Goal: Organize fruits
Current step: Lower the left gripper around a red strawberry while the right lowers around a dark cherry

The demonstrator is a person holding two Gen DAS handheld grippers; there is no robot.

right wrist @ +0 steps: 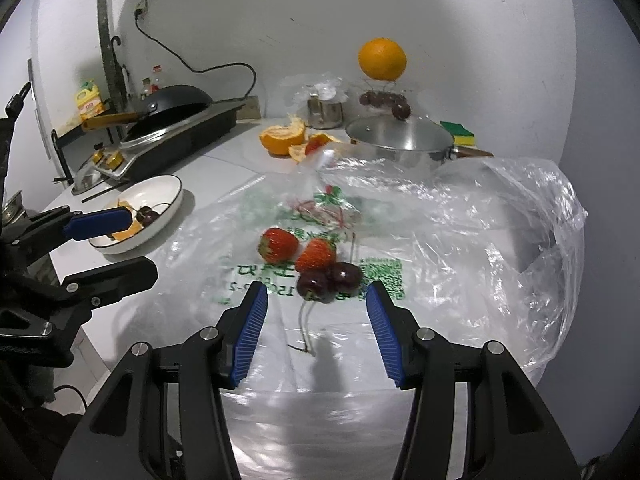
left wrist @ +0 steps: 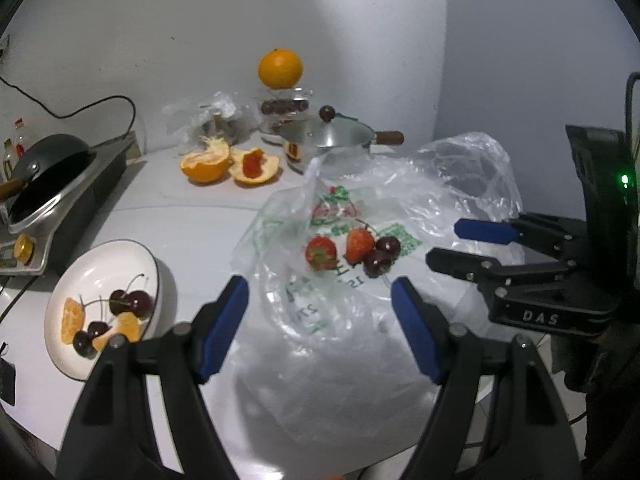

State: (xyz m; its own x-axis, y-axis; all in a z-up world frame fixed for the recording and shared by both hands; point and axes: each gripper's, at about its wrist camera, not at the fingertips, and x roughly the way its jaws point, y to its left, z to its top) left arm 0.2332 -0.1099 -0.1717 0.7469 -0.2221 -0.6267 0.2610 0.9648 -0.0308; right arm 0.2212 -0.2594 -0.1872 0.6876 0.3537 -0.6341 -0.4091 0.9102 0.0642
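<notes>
Clear plastic bag (left wrist: 360, 312), printed in green, lies crumpled across the white counter (left wrist: 192, 220). On it sit two strawberries (left wrist: 322, 253) (left wrist: 359, 246) and two dark cherries (left wrist: 387, 246) (left wrist: 376, 263); the right strawberry and the cherries touch one another, the left strawberry lies just beside them.

Left gripper (left wrist: 320, 292): jaws spread wide, nothing between the blue pads, hovering above the near part of the bag, short of the fruit.

Right gripper (right wrist: 316, 298): jaws likewise spread wide and empty, with the nearer cherry (right wrist: 315, 285) lying just ahead between the fingertips. Contact cannot be confirmed.

White plate (left wrist: 96, 256) stands left of the bag, apart from it, holding several cherries (left wrist: 132, 302) and orange segments (left wrist: 71, 320).

Farther back: two pieces of orange peel (left wrist: 206, 162), one holding something red; a steel pot (left wrist: 328, 140) with lid; a whole orange (left wrist: 280, 68) resting on a glass jar (left wrist: 285, 110). A black pan (left wrist: 48, 164) sits on a cooker at far left.
</notes>
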